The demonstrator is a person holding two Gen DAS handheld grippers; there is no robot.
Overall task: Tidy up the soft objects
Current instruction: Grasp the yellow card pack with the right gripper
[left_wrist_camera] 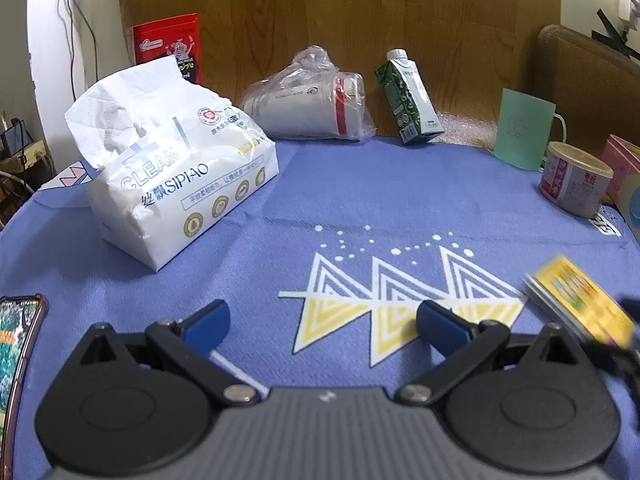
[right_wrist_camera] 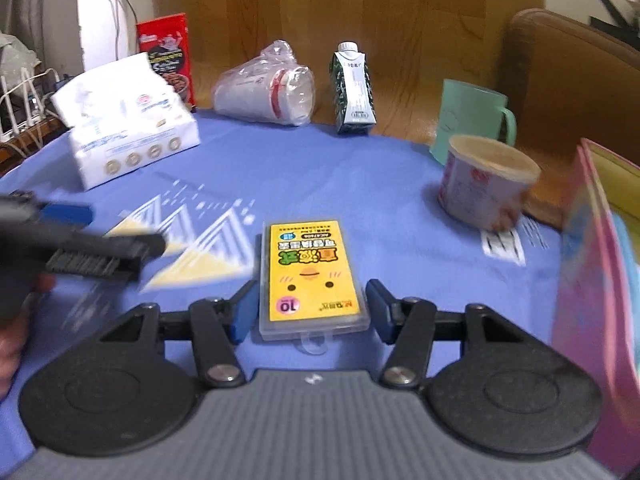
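Note:
A white soft tissue pack lies on the blue cloth at the left; it also shows in the right wrist view. A yellow wipes pack in clear wrap sits between the fingers of my right gripper, whose jaws stand on either side of it; contact is unclear. The same pack shows blurred at the right of the left wrist view. My left gripper is open and empty above the cloth's triangle print. It appears blurred at the left of the right wrist view.
Along the back stand a red box, bagged paper cups, a green carton, a mint mug and a can. A pink box is at the right. A phone lies at the left.

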